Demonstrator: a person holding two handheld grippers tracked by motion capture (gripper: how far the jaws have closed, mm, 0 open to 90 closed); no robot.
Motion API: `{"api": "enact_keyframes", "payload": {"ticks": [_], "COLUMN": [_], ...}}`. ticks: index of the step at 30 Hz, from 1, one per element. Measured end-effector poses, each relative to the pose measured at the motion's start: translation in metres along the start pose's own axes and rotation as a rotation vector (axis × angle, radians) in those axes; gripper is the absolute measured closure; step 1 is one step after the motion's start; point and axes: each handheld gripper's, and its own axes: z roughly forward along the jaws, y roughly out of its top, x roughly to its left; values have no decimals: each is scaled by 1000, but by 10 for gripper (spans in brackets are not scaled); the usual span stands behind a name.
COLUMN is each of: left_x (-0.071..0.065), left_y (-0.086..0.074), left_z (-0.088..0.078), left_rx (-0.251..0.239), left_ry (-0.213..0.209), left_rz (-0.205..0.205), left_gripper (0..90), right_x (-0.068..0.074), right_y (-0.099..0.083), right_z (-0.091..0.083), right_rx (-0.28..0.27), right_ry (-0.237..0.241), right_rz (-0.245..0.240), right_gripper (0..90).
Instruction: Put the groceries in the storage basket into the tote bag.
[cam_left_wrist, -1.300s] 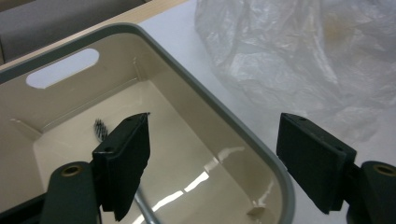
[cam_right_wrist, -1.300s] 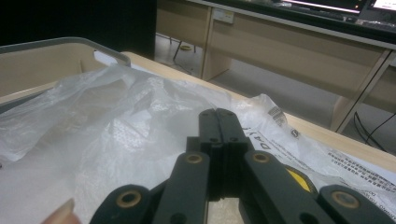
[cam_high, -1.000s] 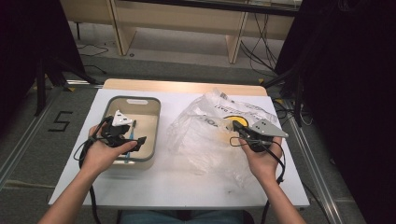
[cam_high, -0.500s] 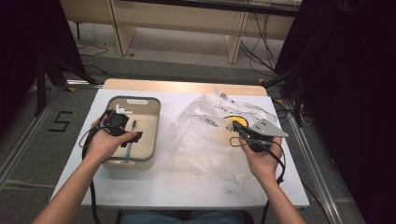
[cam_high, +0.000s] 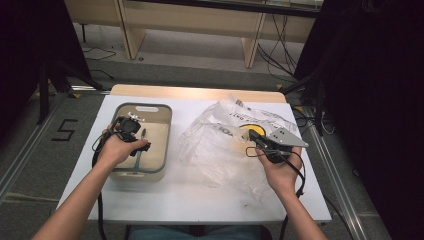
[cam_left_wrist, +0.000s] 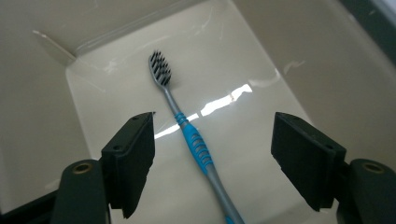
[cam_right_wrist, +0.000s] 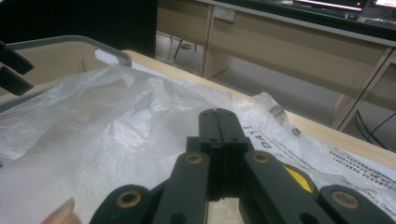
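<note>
Blue-handled toothbrush (cam_left_wrist: 194, 140) now lies between the lowered, gaping left tongs (cam_left_wrist: 212, 161); right tongs (cam_right_wrist: 219, 123) stay clamped, seemingly on the bag (cam_right_wrist: 102, 140).

My black two-jaw left gripper (cam_left_wrist: 215, 163) has square pads and brass-ringed screws; my black right gripper (cam_high: 256, 139) carries a grey three-cornered plate and black cable.

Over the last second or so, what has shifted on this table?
The left gripper has dipped into the beige tub, jaws open over the toothbrush, not gripping it. The right gripper stayed on the plastic bag, jaws shut.
</note>
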Motion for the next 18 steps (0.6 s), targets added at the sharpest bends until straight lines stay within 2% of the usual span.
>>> {"api": "enact_keyframes", "payload": {"ticks": [5, 10, 13, 18], "left_x": [1, 2, 4, 7], "left_y": [1, 2, 3, 7], "left_z": [8, 11, 14, 14], "left_rx": [60, 94, 123, 112], "left_ry": [-7, -17, -23, -21], "left_rz": [-8, -15, -38, -53], "left_gripper": [336, 376, 388, 390], "right_x": [0, 0, 0, 0], "right_y": [0, 0, 0, 0], "right_z": [0, 0, 0, 0], "right_rx": [-3, -1, 0, -2], "right_ry": [-1, 0, 2, 1], "right_rz": [2, 2, 0, 1], "right_gripper": [900, 900, 900, 900]}}
